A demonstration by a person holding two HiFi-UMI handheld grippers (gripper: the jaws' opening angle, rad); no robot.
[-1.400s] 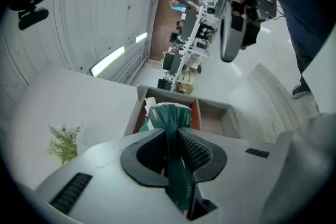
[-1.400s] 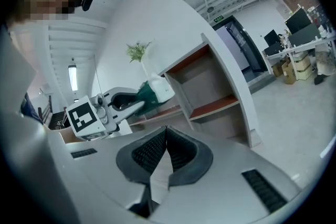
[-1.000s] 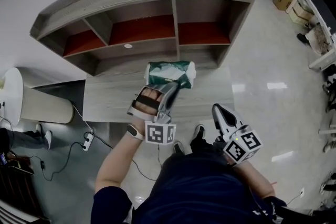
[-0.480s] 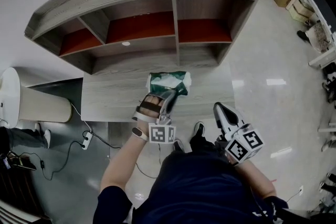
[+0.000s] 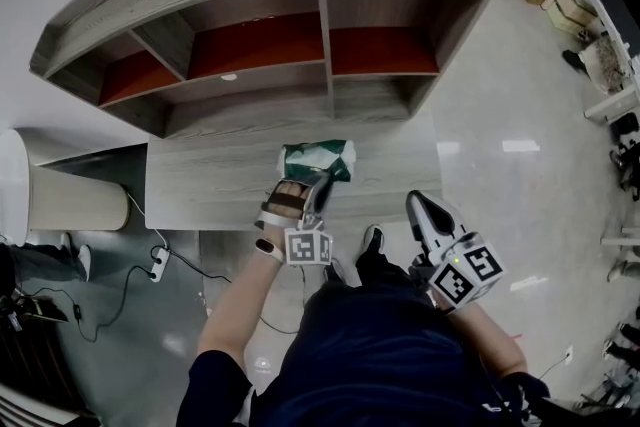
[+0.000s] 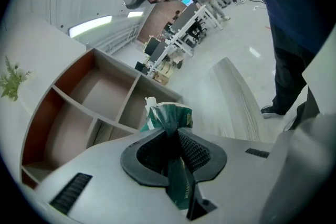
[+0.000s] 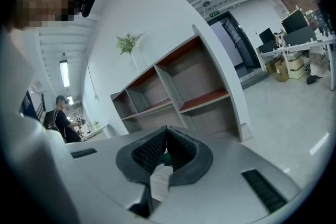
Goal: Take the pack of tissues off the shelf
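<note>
The pack of tissues (image 5: 316,160) is green and white, and it hangs just over the low wooden table (image 5: 210,185) in front of the shelf (image 5: 260,45). My left gripper (image 5: 320,185) is shut on its near end. In the left gripper view the crumpled green wrapper (image 6: 169,115) is pinched between the black pads (image 6: 195,150), and the shelf (image 6: 89,107) stands empty behind it. My right gripper (image 5: 420,210) is held at the right beside the table, its jaws together. In the right gripper view its tips (image 7: 166,132) meet with nothing held.
The shelf (image 7: 173,86) has red-backed empty compartments. A white round stand (image 5: 60,200) and a power strip with cables (image 5: 157,263) are at the left on the floor. Desks with boxes (image 5: 600,5) line the far right. Another person (image 7: 63,118) stands far off.
My left gripper has sunk towards the table top with the tissue pack still pinched in it. The right gripper has stayed where it was.
</note>
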